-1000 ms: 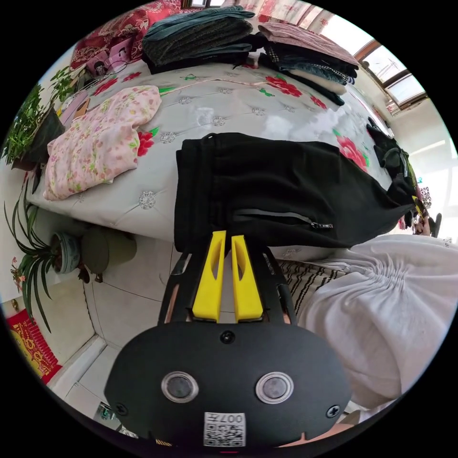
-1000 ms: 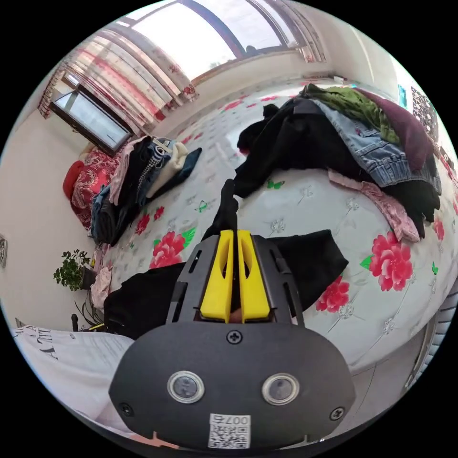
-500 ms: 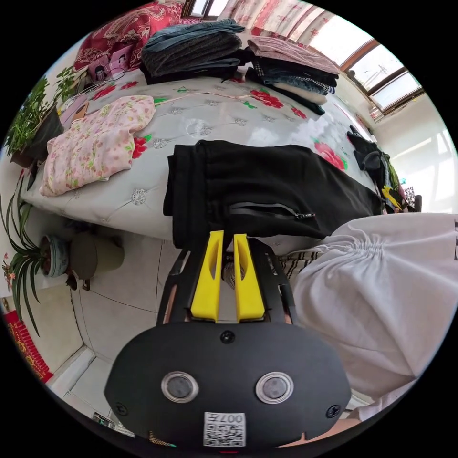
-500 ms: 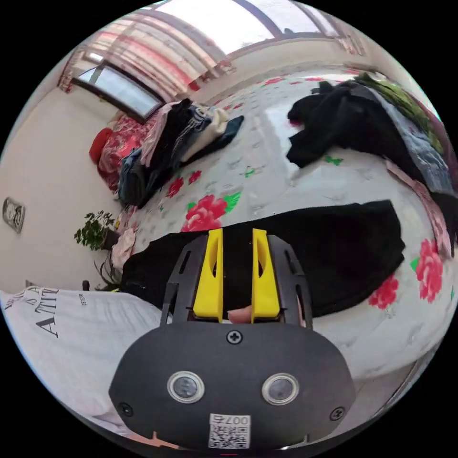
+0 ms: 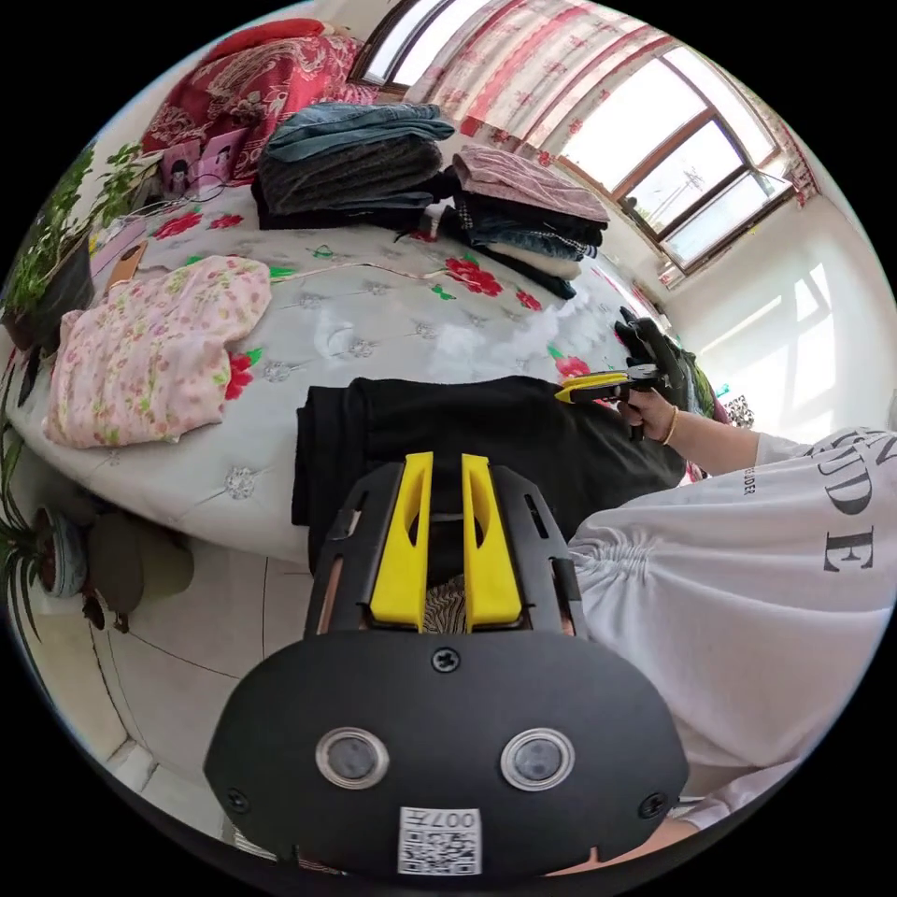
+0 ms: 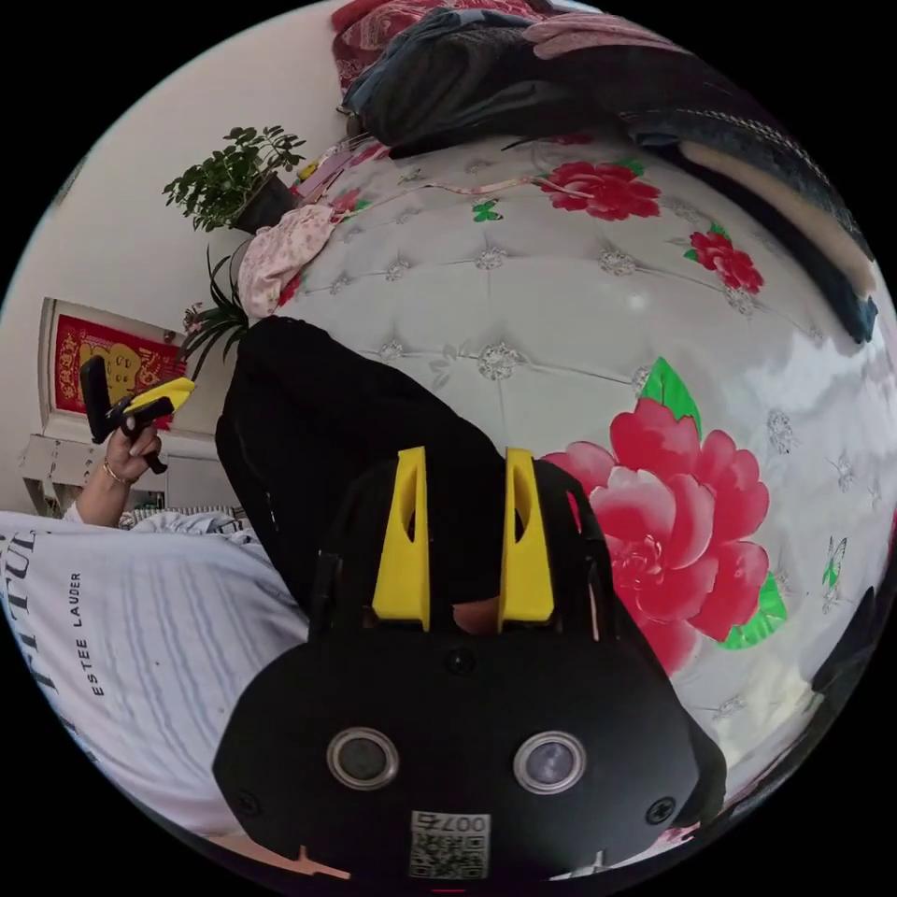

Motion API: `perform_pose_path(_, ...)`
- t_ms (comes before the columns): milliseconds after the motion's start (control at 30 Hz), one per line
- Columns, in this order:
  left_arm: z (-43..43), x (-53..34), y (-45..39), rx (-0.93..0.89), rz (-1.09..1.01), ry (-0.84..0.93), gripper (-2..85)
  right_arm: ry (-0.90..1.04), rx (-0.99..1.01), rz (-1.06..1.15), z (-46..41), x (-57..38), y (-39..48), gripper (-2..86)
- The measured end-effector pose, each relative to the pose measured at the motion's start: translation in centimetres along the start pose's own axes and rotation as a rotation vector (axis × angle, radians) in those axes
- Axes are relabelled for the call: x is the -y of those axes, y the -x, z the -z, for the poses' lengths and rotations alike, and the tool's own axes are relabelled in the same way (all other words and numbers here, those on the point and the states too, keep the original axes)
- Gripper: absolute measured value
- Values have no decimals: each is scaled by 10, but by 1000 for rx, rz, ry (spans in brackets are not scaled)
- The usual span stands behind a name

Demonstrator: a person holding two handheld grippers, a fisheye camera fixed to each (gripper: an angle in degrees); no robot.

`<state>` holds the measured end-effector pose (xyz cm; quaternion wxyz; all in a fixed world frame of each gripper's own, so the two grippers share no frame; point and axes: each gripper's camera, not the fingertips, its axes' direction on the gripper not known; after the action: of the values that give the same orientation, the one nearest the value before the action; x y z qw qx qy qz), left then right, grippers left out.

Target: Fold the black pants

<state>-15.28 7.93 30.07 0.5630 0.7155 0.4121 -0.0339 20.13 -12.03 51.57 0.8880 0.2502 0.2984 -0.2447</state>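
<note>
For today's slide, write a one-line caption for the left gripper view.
Open yellow tongs above black pants lying on a flowered bed beside stacks of folded clothes.

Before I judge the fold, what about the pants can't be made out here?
- Left gripper view: the black pants' near edge is hidden behind the left tongs.
- Right gripper view: the right tongs cover the middle of the pants; layers are indistinguishable in black.

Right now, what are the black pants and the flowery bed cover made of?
The black pants look like soft, matte knit cloth, maybe cotton or fleece: they soak up light and lie in limp folds. The bed cover looks like smooth, shiny fabric, perhaps satin or polyester: it gleams under the window light, and it is quilted with small tufted dimples. I can't tell either fibre for sure.
</note>
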Motion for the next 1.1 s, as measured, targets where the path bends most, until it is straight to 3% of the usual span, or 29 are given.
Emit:
perform_pose_path(200,-90,64,-21,-101,-154,130,59,-26,-67,145,-22,-40,72,9)
perform_pose_path(300,-132,88,-36,-78,-265,204,59,65,66,174,-45,-50,85,11)
perform_pose_path(433,-192,89,-43,80,-372,361,45,106,231,19,-76,-38,49,38)
perform_pose_path(667,-201,88,-20,-10,-284,300,38,1,540,-364,-118,12,-71,86)
perform_pose_path(833,-205,88,-15,-23,-257,277,30,203,703,-390,-195,53,-102,90)
perform_pose_path(967,-209,89,-12,-22,-225,266,17,425,644,-249,-231,57,-87,91)
perform_pose_path(1100,-211,91,-12,-25,-216,263,10,328,528,-307,-209,46,-122,95)
